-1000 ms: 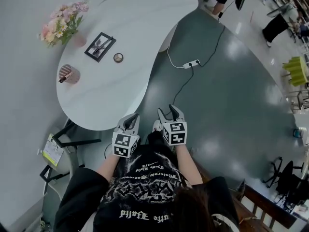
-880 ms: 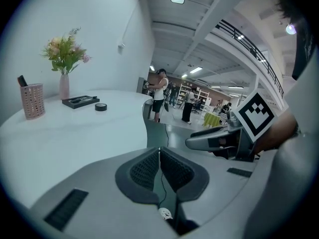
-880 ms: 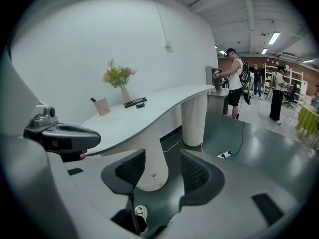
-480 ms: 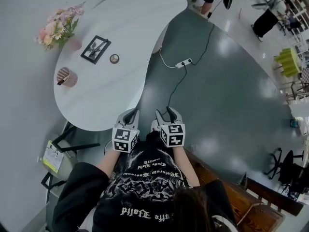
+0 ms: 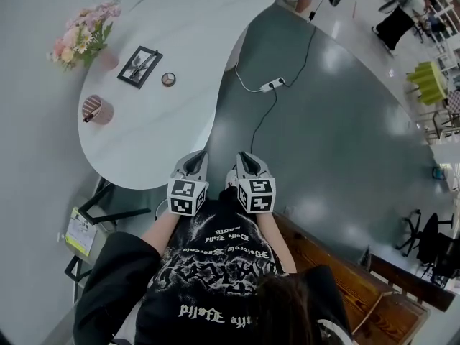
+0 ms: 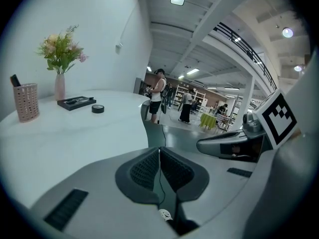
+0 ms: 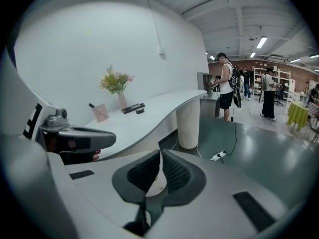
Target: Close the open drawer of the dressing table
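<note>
The white curved dressing table [image 5: 165, 70] stretches ahead and to the left of me; it also fills the left of the left gripper view [image 6: 75, 133] and runs to a fluted column in the right gripper view [image 7: 149, 111]. A dark boxy part [image 7: 167, 142] shows under the top beside that column; I cannot tell if it is the drawer. Both grippers hang side by side before my chest, short of the table's near edge. My left gripper [image 5: 195, 158] is shut and empty [image 6: 159, 148]. My right gripper [image 5: 243, 158] has its jaws closing, pads together, nothing between them [image 7: 160, 152].
On the table stand a flower vase [image 5: 83, 42], a black tray [image 5: 139, 66], a small round tin [image 5: 168, 79] and a pink holder [image 5: 93, 109]. A power strip [image 5: 272, 85] with its cable lies on the floor. A wooden bench [image 5: 338, 279] is behind me. People [image 7: 227, 86] stand far off.
The right gripper's jaws stood wide apart in the earlier frames and have now come together. Both grippers sit slightly higher in the view. The left gripper stays shut.
</note>
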A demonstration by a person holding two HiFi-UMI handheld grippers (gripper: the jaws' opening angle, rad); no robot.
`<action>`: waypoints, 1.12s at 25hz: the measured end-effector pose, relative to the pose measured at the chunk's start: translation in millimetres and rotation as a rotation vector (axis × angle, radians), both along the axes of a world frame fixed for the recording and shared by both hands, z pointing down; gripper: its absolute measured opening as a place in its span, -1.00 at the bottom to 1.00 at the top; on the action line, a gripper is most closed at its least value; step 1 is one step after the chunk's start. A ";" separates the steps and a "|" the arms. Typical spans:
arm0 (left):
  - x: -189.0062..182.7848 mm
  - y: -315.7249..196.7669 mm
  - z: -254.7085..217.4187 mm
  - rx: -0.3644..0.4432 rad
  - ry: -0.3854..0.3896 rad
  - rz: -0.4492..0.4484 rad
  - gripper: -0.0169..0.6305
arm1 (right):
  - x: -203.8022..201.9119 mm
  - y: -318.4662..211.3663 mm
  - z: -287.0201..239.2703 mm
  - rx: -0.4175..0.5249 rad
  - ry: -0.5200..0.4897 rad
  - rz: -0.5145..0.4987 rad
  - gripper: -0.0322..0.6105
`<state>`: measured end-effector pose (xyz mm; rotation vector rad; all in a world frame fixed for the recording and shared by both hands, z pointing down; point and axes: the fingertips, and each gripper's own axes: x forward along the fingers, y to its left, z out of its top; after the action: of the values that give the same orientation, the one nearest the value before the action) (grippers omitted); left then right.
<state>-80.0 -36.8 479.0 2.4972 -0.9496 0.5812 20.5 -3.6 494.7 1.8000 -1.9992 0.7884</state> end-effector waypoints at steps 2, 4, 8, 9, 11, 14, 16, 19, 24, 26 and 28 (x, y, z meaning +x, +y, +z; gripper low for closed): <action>1.1 -2.5 0.4 -0.006 0.004 -0.002 -0.86 | 1.0 -1.8 -0.9 0.004 0.001 -0.004 -0.79; 1.6 -2.4 1.3 -0.009 0.006 -0.001 -0.86 | 0.2 -2.2 -0.3 0.002 -0.005 -0.010 -0.81; 2.7 -1.4 4.2 -0.012 0.004 0.004 -0.86 | -1.3 -2.1 2.8 -0.003 -0.009 -0.019 -0.81; 2.7 -1.7 4.6 -0.012 0.004 0.004 -0.86 | -1.3 -2.6 3.8 -0.005 -0.010 -0.019 -0.81; 2.3 -2.4 4.8 -0.012 0.002 0.002 -0.86 | -0.5 -3.3 5.1 -0.008 -0.014 -0.015 -0.81; 1.4 -4.5 4.5 -0.011 -0.001 -0.003 -0.86 | -1.3 -5.7 4.7 -0.007 -0.011 -0.022 -0.81; 0.8 -5.4 4.7 -0.011 -0.003 -0.006 -0.86 | -4.8 -7.3 4.1 -0.007 0.001 -0.041 -0.81; 1.4 -6.8 4.9 -0.008 -0.004 -0.010 -0.86 | -6.0 -9.2 3.7 -0.003 0.010 -0.056 -0.81; 0.0 -9.3 6.0 -0.012 -0.008 -0.020 -0.86 | 0.4 -10.1 5.2 -0.004 -0.017 -0.025 -0.81; -2.4 -8.7 6.2 -0.017 -0.014 -0.028 -0.86 | -1.2 -8.8 5.5 -0.008 -0.025 -0.029 -0.81; -2.7 -7.8 6.1 -0.024 -0.018 -0.033 -0.86 | -3.6 -7.6 4.7 -0.013 -0.023 -0.044 -0.81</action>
<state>-82.7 -44.6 485.2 2.4547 -0.9828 0.6018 16.9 -11.2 499.5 1.7411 -2.0368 0.8102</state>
